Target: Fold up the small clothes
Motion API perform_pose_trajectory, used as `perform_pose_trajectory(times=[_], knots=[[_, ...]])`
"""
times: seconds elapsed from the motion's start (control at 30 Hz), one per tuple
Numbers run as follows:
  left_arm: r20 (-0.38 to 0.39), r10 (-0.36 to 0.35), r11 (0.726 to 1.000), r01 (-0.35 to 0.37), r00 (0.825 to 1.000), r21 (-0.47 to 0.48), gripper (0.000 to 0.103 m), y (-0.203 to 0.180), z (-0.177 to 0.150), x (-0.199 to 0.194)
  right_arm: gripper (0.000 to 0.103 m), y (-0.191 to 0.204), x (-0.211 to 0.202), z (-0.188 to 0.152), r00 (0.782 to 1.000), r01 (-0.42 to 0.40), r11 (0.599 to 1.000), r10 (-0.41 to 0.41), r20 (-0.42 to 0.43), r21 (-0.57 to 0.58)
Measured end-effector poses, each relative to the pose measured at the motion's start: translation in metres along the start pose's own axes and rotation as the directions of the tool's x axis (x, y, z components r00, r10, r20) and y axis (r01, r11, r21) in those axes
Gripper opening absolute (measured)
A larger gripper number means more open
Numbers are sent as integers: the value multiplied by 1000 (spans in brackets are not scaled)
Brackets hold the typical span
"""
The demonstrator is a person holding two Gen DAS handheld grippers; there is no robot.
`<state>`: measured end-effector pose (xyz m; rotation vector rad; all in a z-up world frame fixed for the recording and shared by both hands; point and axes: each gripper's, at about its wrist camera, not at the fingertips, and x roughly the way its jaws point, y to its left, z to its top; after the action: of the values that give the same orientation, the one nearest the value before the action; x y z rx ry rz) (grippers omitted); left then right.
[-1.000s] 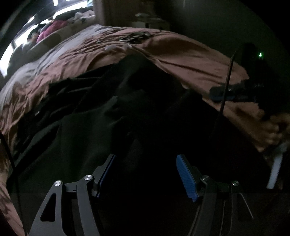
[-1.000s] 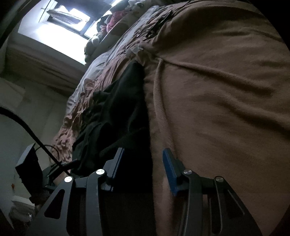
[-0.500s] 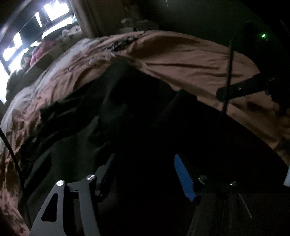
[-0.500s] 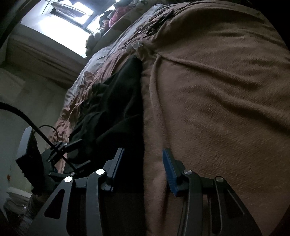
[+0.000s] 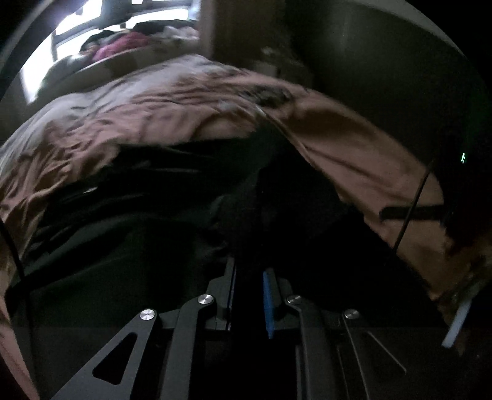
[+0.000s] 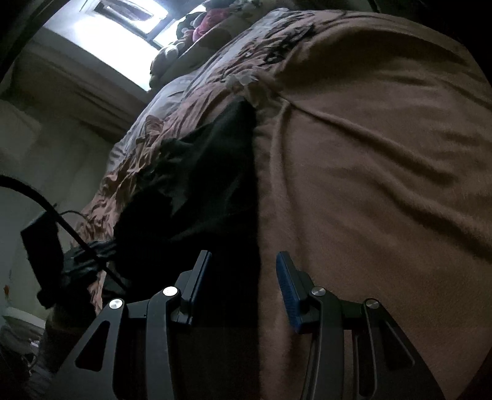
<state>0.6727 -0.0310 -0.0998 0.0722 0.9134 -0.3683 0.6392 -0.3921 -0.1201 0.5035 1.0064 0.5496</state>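
1. A crumpled black fabric garment (image 5: 160,215) lies on a brown fleece blanket (image 6: 369,154) covering the bed.
2. The left gripper (image 5: 248,295) pinches a fold of it, fingers narrow.
3. The right gripper (image 6: 243,286) gapes wide at the garment's edge.
4. A bright window (image 6: 123,27) lights the dim room.

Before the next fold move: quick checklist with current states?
1. Left tongs shut on the dark black fabric garment: ok, jaws nearly together with cloth between.
2. Right tongs open: ok.
3. Garment edge between right jaws: ok, it runs between the fingers.
4. Garment lying flat on the brown fleece blanket: not ok, bunched.
5. Which garment part is held: cannot tell, too dark.
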Motion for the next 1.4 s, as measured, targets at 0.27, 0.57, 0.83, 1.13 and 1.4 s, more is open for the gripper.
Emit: perform_pose_trajectory(times=[0.27, 0.57, 0.83, 1.13, 1.4], knots=[[96, 125, 983, -109, 988, -150, 14, 68, -18, -63, 41, 20, 20, 18, 999, 32, 999, -32, -10, -29], [66, 241, 921, -207, 968, -330, 12, 140, -63, -87, 41, 30, 45, 26, 994, 97, 994, -99, -41, -41], [-11, 240, 847, -215, 971, -486, 12, 187, -115, -88, 41, 35, 54, 25, 988, 136, 990, -139, -67, -43], [-53, 177, 818, -177, 983, -547, 73, 210, -137, -82, 41, 40, 52, 29, 988, 144, 988, -147, -52, -59], [-76, 191, 819, -202, 979, -536, 78, 228, -132, -61, 41, 39, 54, 31, 991, 128, 991, -130, -30, -47]])
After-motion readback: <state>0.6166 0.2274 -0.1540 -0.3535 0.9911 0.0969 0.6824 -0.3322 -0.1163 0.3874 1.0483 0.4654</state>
